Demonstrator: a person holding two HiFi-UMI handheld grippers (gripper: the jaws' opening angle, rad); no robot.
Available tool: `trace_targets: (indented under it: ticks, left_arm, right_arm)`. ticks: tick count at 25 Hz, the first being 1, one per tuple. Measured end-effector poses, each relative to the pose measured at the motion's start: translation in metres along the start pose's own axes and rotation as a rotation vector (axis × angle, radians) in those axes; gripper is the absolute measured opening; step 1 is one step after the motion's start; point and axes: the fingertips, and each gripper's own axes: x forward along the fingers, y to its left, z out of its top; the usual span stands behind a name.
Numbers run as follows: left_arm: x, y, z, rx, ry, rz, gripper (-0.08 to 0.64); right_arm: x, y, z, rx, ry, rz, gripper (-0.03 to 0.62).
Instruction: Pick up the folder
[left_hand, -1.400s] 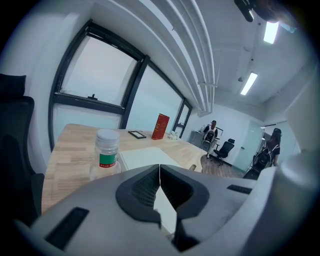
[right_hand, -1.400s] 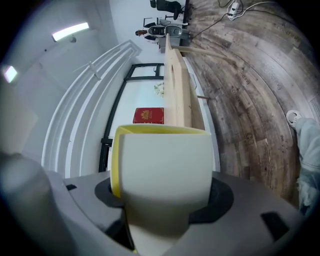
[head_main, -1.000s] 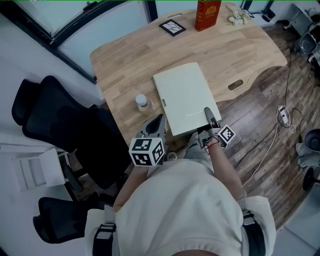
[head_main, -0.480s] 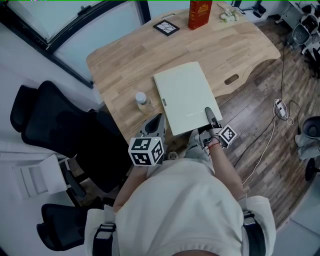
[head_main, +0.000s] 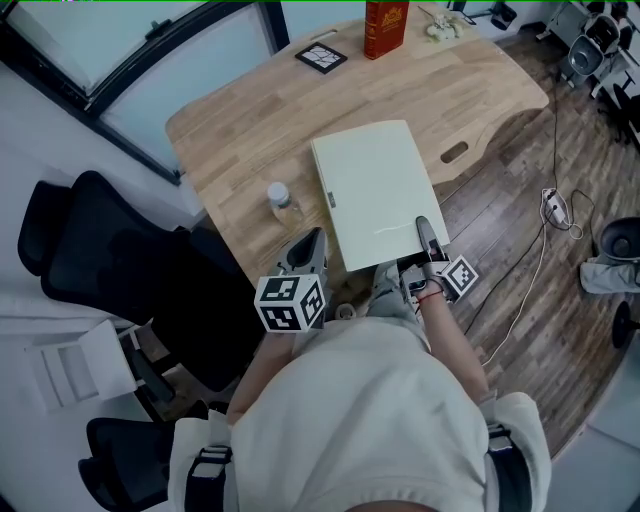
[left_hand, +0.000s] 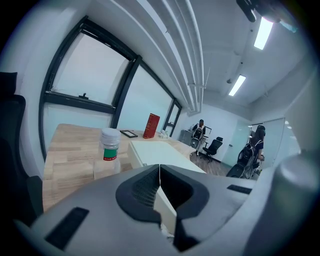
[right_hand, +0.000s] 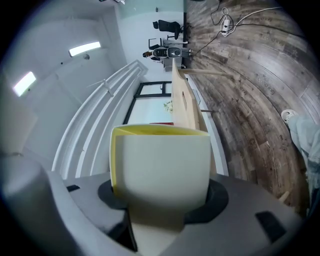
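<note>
A pale cream folder lies lengthwise on the wooden table. Its near right corner sits between the jaws of my right gripper, which is shut on it at the table's near edge. In the right gripper view the folder fills the space between the jaws, and a yellow inner edge shows. My left gripper hangs at the table's near edge, left of the folder and touching nothing. Its jaws meet in the left gripper view, where the folder lies ahead.
A small white bottle with a green label stands left of the folder. A red box and a black framed card sit at the table's far end. Black office chairs stand left; cables lie on the floor right.
My right gripper has risen a little and moved with the folder's near corner held in it. The left gripper has stayed where it was.
</note>
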Motion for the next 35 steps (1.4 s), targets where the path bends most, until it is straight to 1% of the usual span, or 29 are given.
trace_targets:
  ticks: [13,22,29,35]
  left_arm:
    - [-0.007,0.012,0.004,-0.011,-0.018,0.016,0.021]
    - [-0.013,0.013,0.006,-0.012,-0.032,0.02,0.021]
    - [-0.021,0.01,0.006,-0.024,-0.041,0.024,0.021]
    - [-0.026,0.007,0.002,-0.029,-0.049,0.022,0.021]
  right_arm:
    - [-0.02,0.054,-0.001,-0.018,-0.038,0.076,0.279]
    - [-0.042,0.083,-0.001,-0.017,-0.072,0.103,0.279]
    - [-0.06,0.112,-0.003,-0.039,-0.076,0.139,0.279]
    - [-0.076,0.125,-0.004,-0.044,-0.08,0.164,0.279]
